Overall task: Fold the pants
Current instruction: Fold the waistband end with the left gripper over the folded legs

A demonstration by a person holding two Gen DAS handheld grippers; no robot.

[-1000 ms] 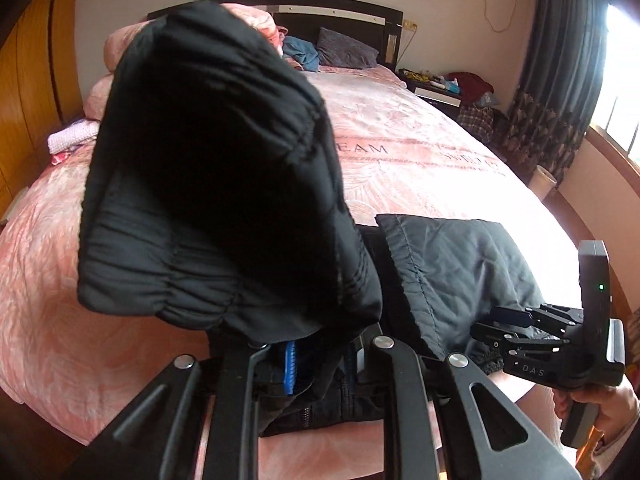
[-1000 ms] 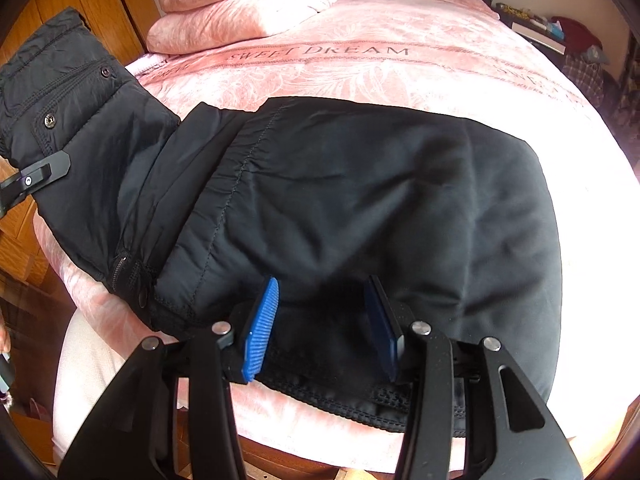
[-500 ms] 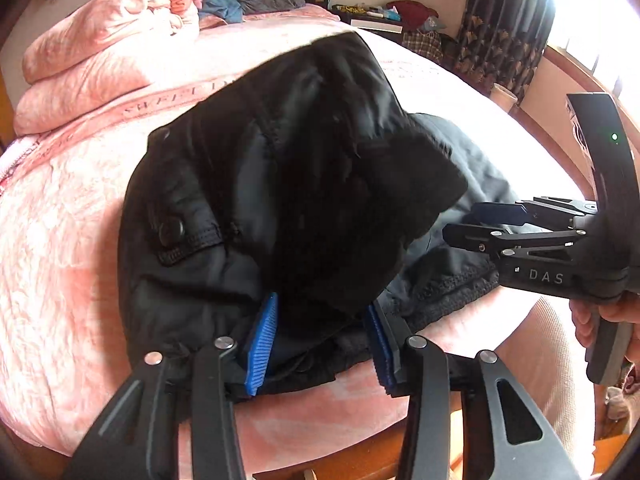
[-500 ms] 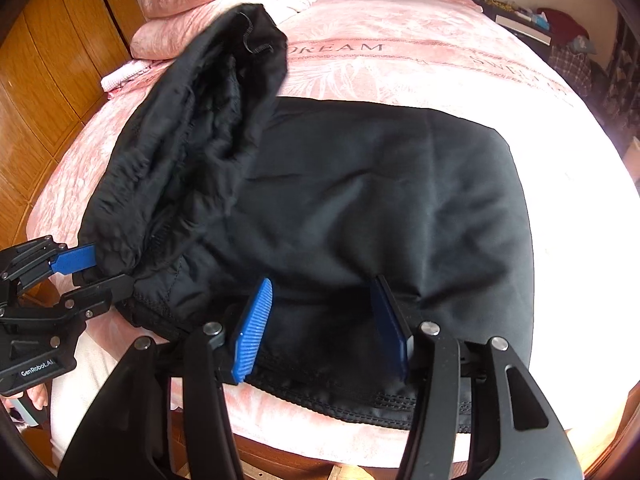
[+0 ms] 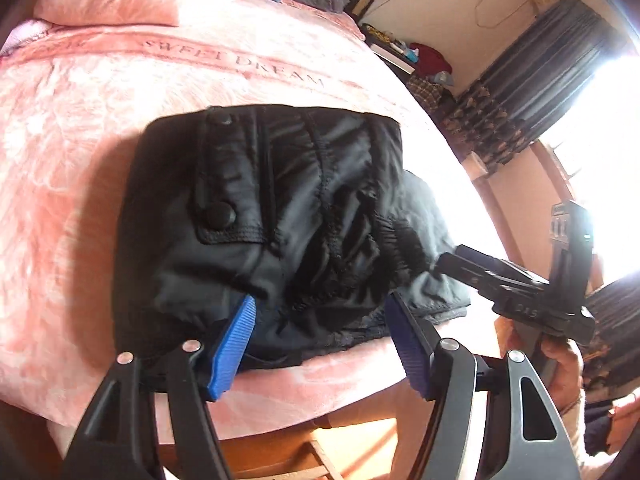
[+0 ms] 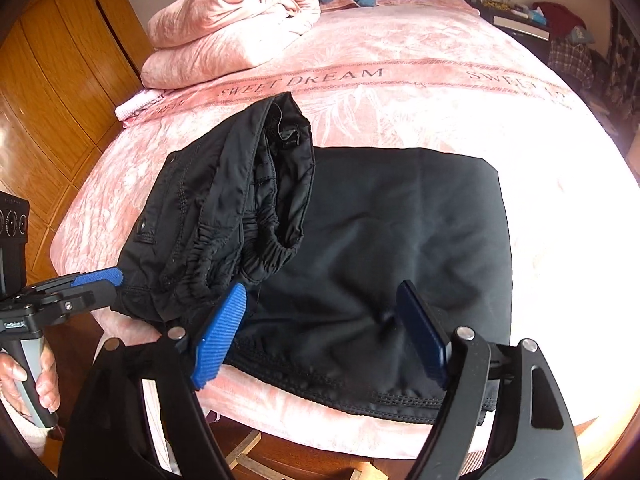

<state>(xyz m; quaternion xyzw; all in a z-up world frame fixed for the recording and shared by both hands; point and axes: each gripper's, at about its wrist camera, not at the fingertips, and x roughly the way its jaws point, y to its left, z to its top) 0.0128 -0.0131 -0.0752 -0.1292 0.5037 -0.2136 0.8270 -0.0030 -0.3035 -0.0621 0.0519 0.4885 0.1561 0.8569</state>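
Observation:
The black padded pants (image 6: 360,240) lie on the pink bed near its front edge, folded over, with the waistband part (image 6: 224,208) heaped on the left half. In the left wrist view the pants (image 5: 280,216) show a pocket flap with a snap button. My left gripper (image 5: 324,340) is open and empty, its blue pads just short of the pants' near edge. My right gripper (image 6: 320,332) is open and empty over the pants' hem. Each gripper shows in the other's view: the right one (image 5: 452,260), the left one (image 6: 104,278).
The pink bedspread (image 6: 400,92) reads "SWEET DREAM". A folded pink duvet (image 6: 232,28) and pillows lie at the head. A wooden wardrobe (image 6: 48,100) stands to the left, a nightstand (image 6: 516,20) and curtains (image 5: 532,88) to the right. The bed's front edge is right below the grippers.
My left gripper carried the waistband part over onto the folded pants, let go and opened wide. The heap has settled on the bed. My right gripper stayed open near the hem.

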